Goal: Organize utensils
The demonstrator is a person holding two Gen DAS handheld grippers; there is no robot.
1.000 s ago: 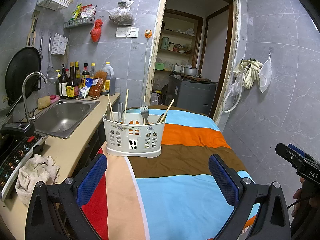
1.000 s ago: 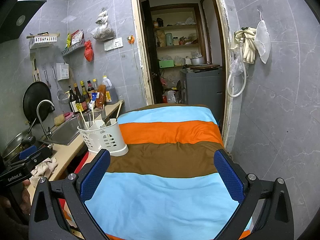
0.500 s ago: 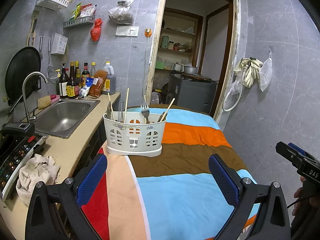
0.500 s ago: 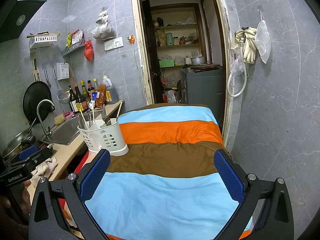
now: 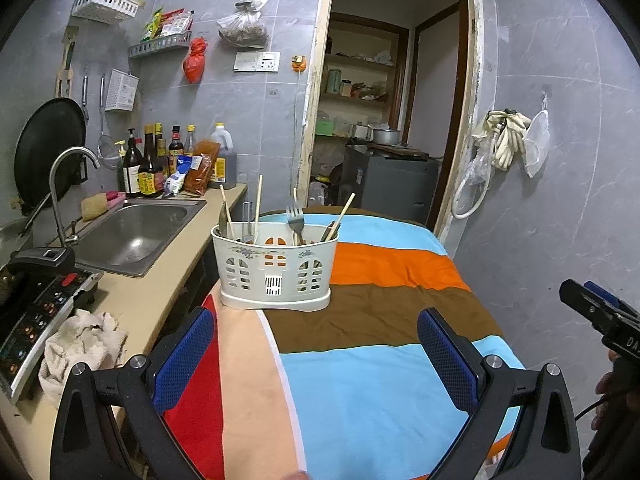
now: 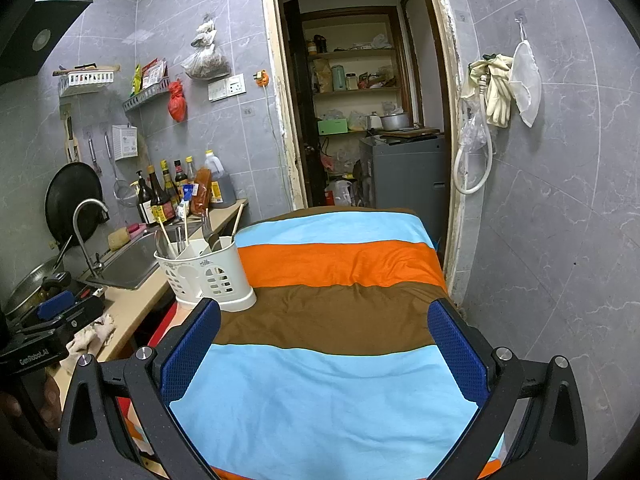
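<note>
My left gripper (image 5: 316,356) and right gripper (image 6: 324,350) both gape wide with nothing between the blue pads, hovering over the striped cloth (image 6: 336,380). Ahead, the white caddy (image 5: 276,270) stands on the cloth near the counter (image 5: 132,304), holding a fork (image 5: 295,216) and chopsticks (image 5: 258,200).

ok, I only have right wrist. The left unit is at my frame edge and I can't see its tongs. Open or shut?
Observer: The left tongs are open, with nothing between the blue pads.
Operator: Where's the caddy relative to them?
Observer: The white slotted plastic utensil caddy stands straight ahead of them, apart, on the striped tablecloth.
Operator: Fork orientation?
Observer: The metal fork stands tines up, just right of the caddy's centre.
</note>
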